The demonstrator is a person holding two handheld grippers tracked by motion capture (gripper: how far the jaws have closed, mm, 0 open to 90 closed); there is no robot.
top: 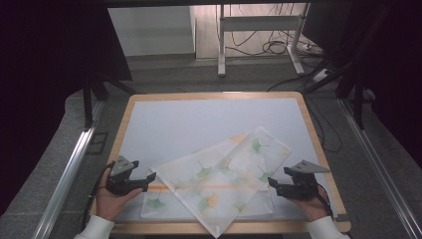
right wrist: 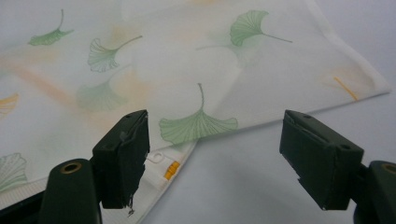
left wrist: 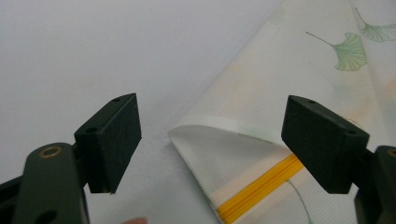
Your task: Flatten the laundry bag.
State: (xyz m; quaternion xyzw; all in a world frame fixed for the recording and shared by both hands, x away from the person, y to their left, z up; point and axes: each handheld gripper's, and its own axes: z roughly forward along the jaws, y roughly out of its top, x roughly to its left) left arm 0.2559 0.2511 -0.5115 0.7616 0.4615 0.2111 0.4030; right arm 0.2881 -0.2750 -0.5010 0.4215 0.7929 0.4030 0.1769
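Two grippers flank a cloth point(top: 219, 174) printed with green leaves, lying folded and askew on the near half of the counter point(top: 209, 117). The left gripper point(top: 149, 179) has its jaws released at the cloth's folded left corner, grasping nothing. The right gripper point(top: 272, 185) sits just beside the cloth's right edge, jaws spread wide and empty.

Soft, even, shadowless light on the table; dark surroundings, mild blur.
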